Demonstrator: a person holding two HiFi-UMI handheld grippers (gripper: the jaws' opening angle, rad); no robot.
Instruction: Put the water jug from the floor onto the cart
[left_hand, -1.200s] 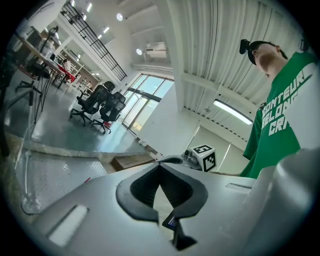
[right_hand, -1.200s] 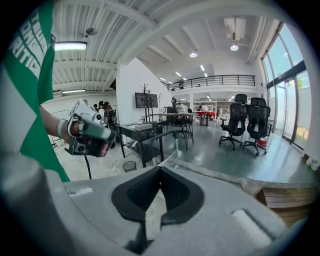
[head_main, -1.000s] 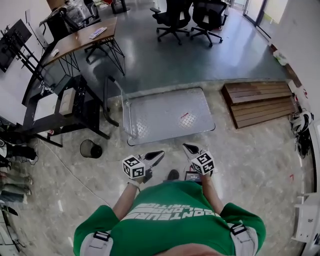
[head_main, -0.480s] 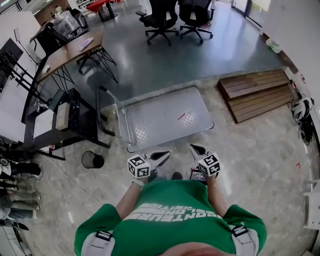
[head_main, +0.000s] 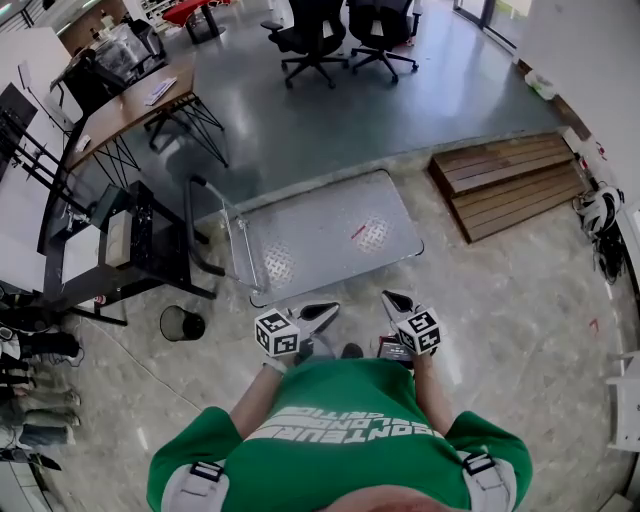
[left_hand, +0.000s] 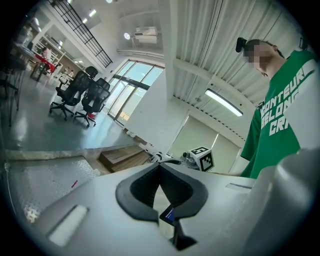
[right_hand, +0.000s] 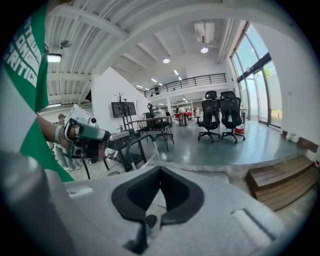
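The flat metal cart (head_main: 320, 235) stands on the floor ahead of me, its push handle (head_main: 195, 225) at the left end. No water jug shows in any view. My left gripper (head_main: 326, 310) and right gripper (head_main: 390, 298) are held side by side in front of the green shirt, just short of the cart's near edge. In the left gripper view the left gripper (left_hand: 160, 165) has its tips touching and nothing between them. In the right gripper view the right gripper (right_hand: 160, 169) is likewise shut and empty, pointing over the cart's handle (right_hand: 137, 145).
A black wire bin (head_main: 182, 323) stands on the floor at the left. A black rack (head_main: 125, 240) flanks the cart's handle. Stacked wooden boards (head_main: 505, 185) lie to the right. Office chairs (head_main: 310, 30) and a wooden desk (head_main: 130, 100) stand further back.
Both grippers have drifted slightly lower in the head view and stay shut. The head view has swung, so the cart and the boards sit further left.
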